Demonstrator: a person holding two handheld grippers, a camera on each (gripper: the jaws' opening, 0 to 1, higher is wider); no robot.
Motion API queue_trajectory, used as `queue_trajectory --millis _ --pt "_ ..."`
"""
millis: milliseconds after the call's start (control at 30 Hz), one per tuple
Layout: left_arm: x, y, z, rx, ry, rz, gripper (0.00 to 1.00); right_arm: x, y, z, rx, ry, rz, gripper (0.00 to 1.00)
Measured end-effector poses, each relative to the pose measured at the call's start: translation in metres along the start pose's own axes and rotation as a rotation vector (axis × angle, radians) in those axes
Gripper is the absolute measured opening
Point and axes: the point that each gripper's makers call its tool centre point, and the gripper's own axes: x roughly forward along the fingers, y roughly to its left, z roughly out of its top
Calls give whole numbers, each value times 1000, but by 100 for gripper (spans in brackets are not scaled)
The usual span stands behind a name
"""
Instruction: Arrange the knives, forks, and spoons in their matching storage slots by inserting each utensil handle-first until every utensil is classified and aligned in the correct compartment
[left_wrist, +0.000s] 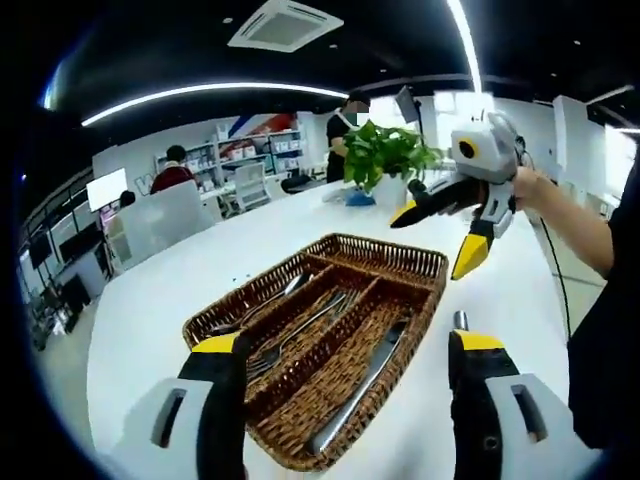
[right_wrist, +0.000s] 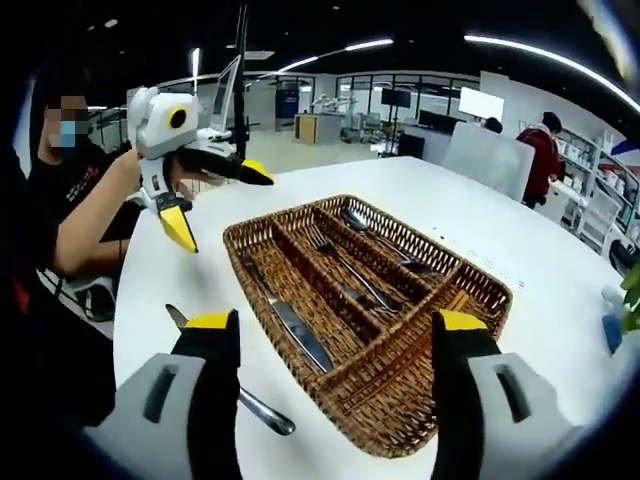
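A wicker cutlery tray lies on the white table. Its slots hold a knife, forks and spoons. One loose knife rests on the table beside the tray, its end showing by my jaw. My left gripper is open and holds nothing. My right gripper is also open, hovering over the tray's other end. The two grippers face each other across the tray.
A potted green plant stands at the table's far end. The table stretches bare to the left of the tray. A hand and a forearm hold the grippers. Seated and standing people, shelves and screens fill the office behind.
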Motion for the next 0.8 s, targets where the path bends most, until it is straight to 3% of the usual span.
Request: queue_trajectory --millis 133,333,567,800 --pt "-18 -4 -4 -35 -51 69 92 -15 -1 -5 13 -17 -46 85" --pt "-36 -10 -15 -22 -53 161 99 -38 -3 -14 42 -46 -117 92" --pt "-46 -17 -23 -58 -67 188 99 -55 2 -38 47 1 -172 100" --pt "-53 -21 -28 -71 -68 195 99 -67 9 -46 97 -33 -196 100"
